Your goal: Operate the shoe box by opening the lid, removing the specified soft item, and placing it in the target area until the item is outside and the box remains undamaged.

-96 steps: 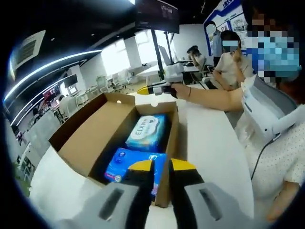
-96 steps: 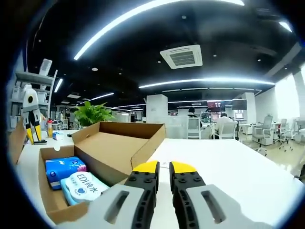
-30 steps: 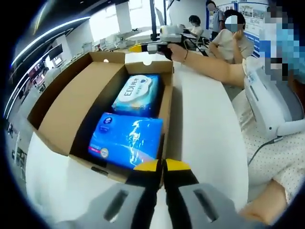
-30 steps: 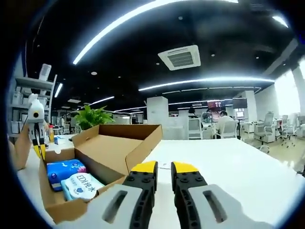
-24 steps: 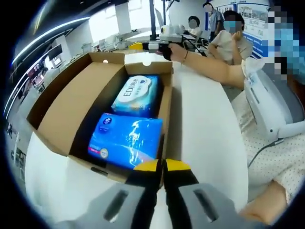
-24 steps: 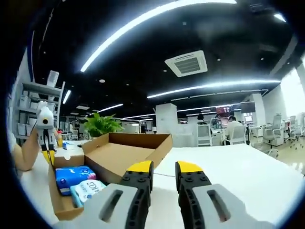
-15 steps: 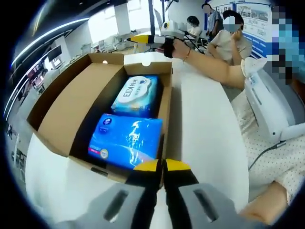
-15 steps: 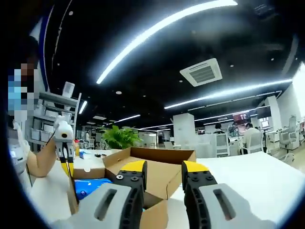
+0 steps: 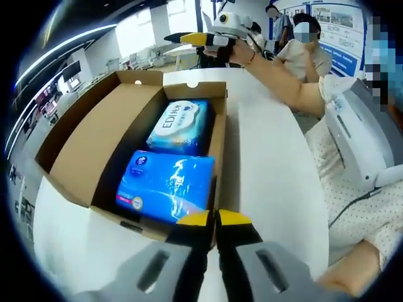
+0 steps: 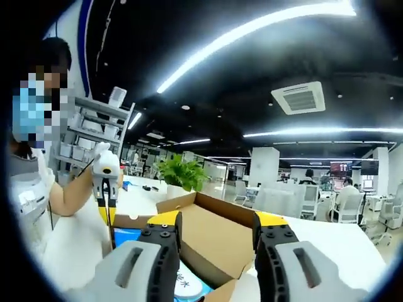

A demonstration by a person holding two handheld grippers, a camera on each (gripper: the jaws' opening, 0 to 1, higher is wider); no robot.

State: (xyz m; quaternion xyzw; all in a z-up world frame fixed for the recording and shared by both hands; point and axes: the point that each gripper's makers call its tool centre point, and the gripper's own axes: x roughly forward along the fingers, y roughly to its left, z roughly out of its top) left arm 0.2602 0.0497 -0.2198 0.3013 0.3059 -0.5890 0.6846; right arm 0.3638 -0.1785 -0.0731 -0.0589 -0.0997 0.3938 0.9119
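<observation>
The shoe box [image 9: 82,151] sits on the tabletop [image 9: 271,182], left of frame centre. Two packs lie inside: the wipes pack [image 9: 179,126] above, the tissue pack [image 9: 167,185] below. The lid [image 9: 88,141] lies left.

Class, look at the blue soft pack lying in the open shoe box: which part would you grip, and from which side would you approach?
Probably from above: the blue soft pack lies flat in the shoe box, top face exposed. Pinch the edge facing the white pack; its other sides sit close to cardboard walls.
</observation>
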